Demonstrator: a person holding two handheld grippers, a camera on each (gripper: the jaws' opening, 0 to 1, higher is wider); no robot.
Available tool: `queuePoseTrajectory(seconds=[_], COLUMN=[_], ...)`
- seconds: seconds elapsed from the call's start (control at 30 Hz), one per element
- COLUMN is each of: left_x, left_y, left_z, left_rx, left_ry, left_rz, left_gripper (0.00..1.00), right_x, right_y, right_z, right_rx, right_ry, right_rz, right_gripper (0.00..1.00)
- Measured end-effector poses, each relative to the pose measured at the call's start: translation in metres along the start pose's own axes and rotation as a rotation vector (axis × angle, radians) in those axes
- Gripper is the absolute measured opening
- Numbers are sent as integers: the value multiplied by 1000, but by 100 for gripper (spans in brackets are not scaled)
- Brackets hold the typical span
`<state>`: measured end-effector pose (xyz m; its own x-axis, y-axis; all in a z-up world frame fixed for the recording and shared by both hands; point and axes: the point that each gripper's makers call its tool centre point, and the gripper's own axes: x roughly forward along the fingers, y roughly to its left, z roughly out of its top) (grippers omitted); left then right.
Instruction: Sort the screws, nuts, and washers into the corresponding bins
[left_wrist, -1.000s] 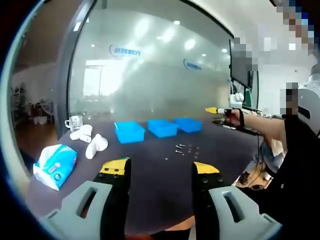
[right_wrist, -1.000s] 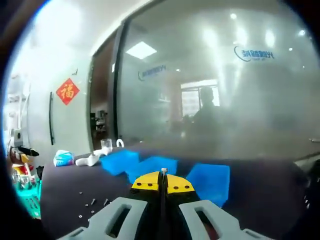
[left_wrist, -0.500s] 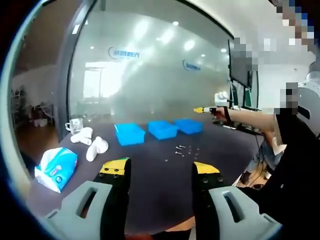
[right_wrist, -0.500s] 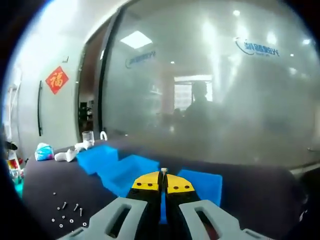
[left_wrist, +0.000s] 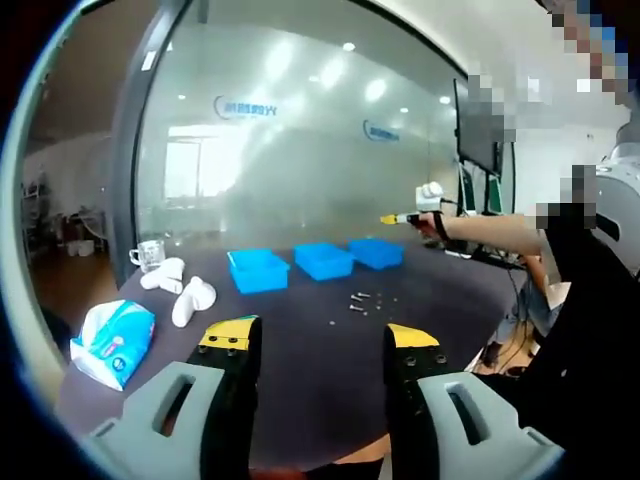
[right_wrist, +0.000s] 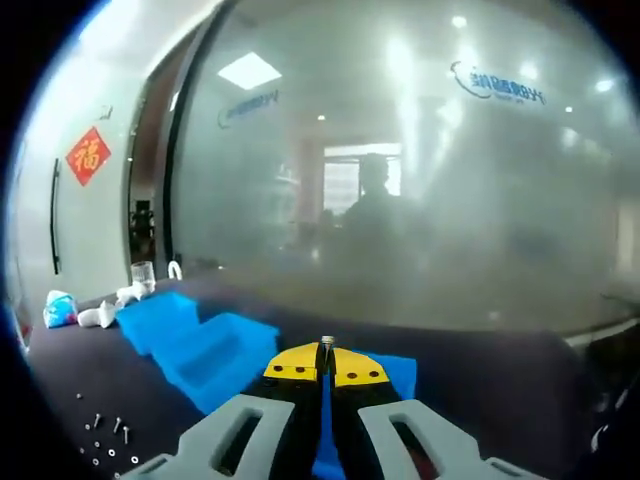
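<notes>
Three blue bins stand in a row on the dark table: left bin (left_wrist: 258, 269), middle bin (left_wrist: 323, 260), right bin (left_wrist: 377, 252). Loose screws, nuts and washers (left_wrist: 365, 298) lie in front of them. My left gripper (left_wrist: 320, 340) hangs open over the near table edge, holding nothing. My right gripper (left_wrist: 398, 218), in a person's hand, hovers above the right bin. In the right gripper view my right gripper (right_wrist: 326, 352) is shut on a small screw (right_wrist: 326, 342) at its yellow tips, just over the nearest bin (right_wrist: 395, 370). The small parts (right_wrist: 105, 440) lie at the lower left.
A tissue pack (left_wrist: 110, 340), white plastic pieces (left_wrist: 185, 295) and a glass mug (left_wrist: 148, 253) sit on the table's left side. A frosted glass wall runs behind the table. A person's arm (left_wrist: 500, 235) reaches in from the right, near a monitor.
My right gripper has carried the screw away from the loose parts and up over the bins. The left gripper has stayed open and in place.
</notes>
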<state>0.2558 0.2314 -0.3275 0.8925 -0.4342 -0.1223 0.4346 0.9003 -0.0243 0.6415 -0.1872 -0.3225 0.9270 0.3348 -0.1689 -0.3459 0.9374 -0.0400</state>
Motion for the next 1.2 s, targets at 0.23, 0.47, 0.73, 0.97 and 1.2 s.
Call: queuePoseTrajectory(seconds=[0.23,0.47,0.73,0.97,1.2], left_x=[1,0,-1,1,4], left_y=[0,-1,-1,-3,-3], left_z=[1,-1,0,1,-1], left_rx=[-1,2,0,-4,-7], left_ry=[-3,6,1,-3,-2], left_rz=[2,6,7,-2,-7], left_gripper=[48,49,49,49,49], right_x=[0,0,-9,-28,-57], right_y=[3,5,2,11,33], right_z=[-3,-5,-5,-10,-11], right_rx=[-9,-22,-7,6,9], right_ry=[5,0,-20,-24,-47], right_rz=[-1,-12,-28,-15,36], right_gripper=[0,7,19,20,20])
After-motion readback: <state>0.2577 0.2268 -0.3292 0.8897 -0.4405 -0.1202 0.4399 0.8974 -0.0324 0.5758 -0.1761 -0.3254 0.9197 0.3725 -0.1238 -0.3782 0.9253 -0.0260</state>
